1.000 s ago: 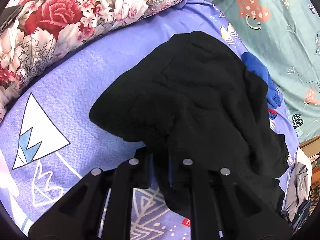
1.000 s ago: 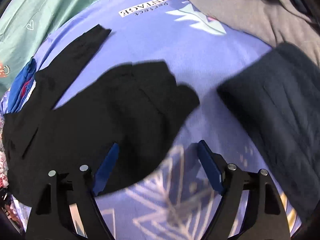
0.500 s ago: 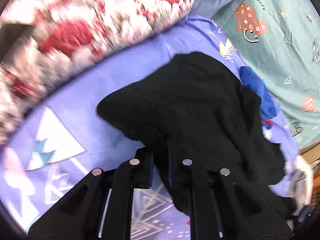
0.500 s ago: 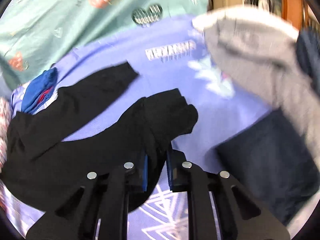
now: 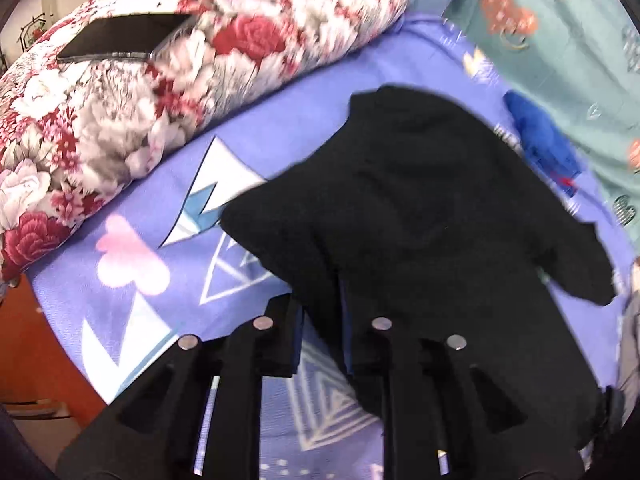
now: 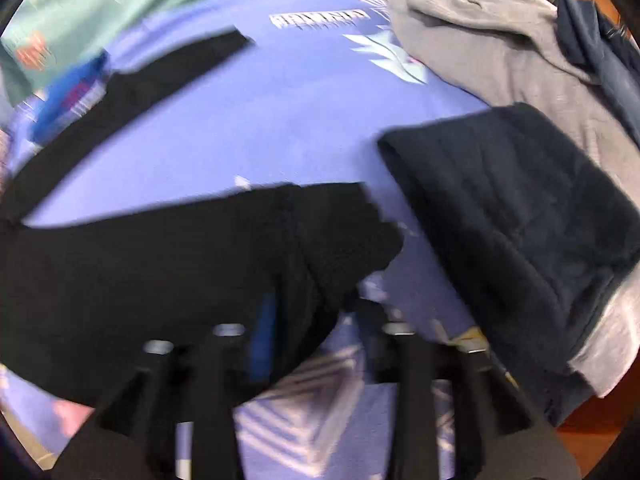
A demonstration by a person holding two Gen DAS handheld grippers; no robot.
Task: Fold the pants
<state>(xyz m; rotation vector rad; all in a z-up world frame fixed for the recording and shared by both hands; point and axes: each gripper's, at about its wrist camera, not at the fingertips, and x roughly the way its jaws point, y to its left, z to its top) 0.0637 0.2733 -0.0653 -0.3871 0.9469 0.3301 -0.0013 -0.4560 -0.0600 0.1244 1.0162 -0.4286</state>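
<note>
The black pants (image 5: 420, 208) lie bunched on the purple patterned bedsheet (image 5: 280, 128). My left gripper (image 5: 320, 320) is shut on their near edge, with cloth pinched between the jaws. In the right wrist view the pants (image 6: 160, 260) spread to the left, with one leg (image 6: 152, 80) stretched toward the far left. My right gripper (image 6: 316, 320) has the jaws part open, and the pants' edge lies between them, against the left finger (image 6: 264, 332). That view is blurred.
A floral pillow (image 5: 160, 80) with a black phone (image 5: 120, 36) on it lies at the back left. A blue cloth (image 5: 540, 140) and a teal sheet (image 5: 580, 60) lie beyond the pants. A folded dark navy garment (image 6: 520, 220) and a grey garment (image 6: 500, 40) sit at the right.
My left gripper has pulled the pants back toward the bed's near edge. My right gripper shut on the pants' edge half a second ago; its jaws now stand wider apart.
</note>
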